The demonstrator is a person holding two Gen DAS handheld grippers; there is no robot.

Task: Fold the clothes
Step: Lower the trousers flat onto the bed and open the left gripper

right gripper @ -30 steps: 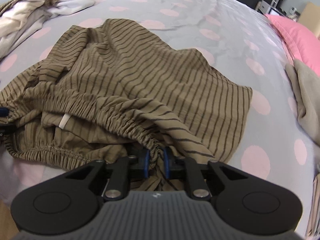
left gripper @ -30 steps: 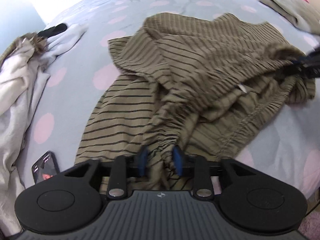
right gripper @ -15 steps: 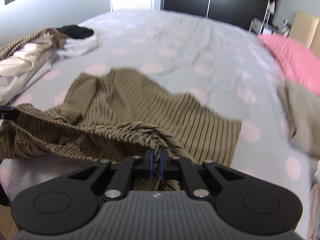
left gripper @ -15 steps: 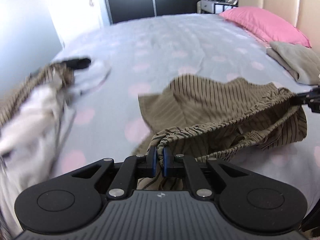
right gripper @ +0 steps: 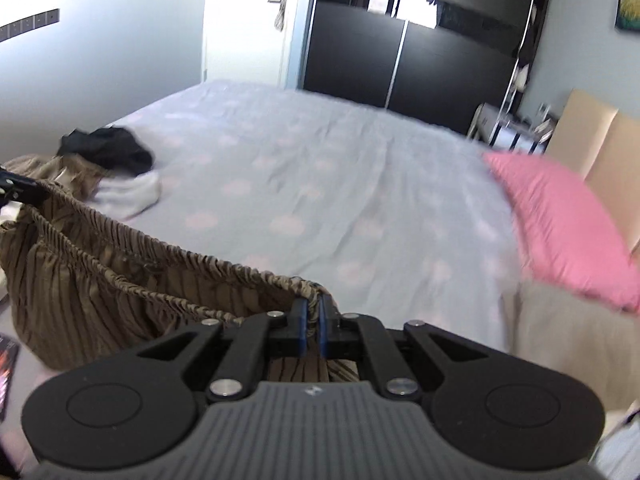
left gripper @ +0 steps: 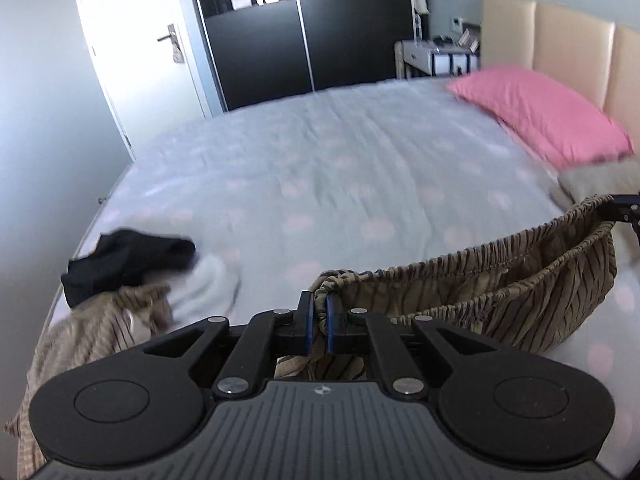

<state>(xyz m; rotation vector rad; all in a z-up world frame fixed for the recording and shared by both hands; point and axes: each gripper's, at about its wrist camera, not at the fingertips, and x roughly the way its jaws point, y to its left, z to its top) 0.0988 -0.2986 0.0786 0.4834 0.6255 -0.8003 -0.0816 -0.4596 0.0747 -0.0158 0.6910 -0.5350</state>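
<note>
- Striped olive-brown garment with a gathered elastic waistband, off the bed, strung between the two grippers; waistband sags in a curve, cloth hangs below it. Same garment in right view.
- Bed under it, grey sheet with pale pink dots, mostly bare in the middle.
- Black sliding wardrobe past the far edge of the bed, white door beside it.
- Padded beige headboard at the right side of the left view.
- Pink pillow against the headboard; beige folded cloth just in front of the pillow.
- Pile of other clothes at the bed's left edge: striped tan piece, white piece, black piece on top.
- Left gripper clamped on one end of the waistband, fabric bunched between blue pads.
- Right gripper clamped on the other waistband end, fabric pinched between its pads; its tip also shows at the right edge of the left view.
- Dark flat item with red markings at the left edge of the right view, too cut off to identify.
</note>
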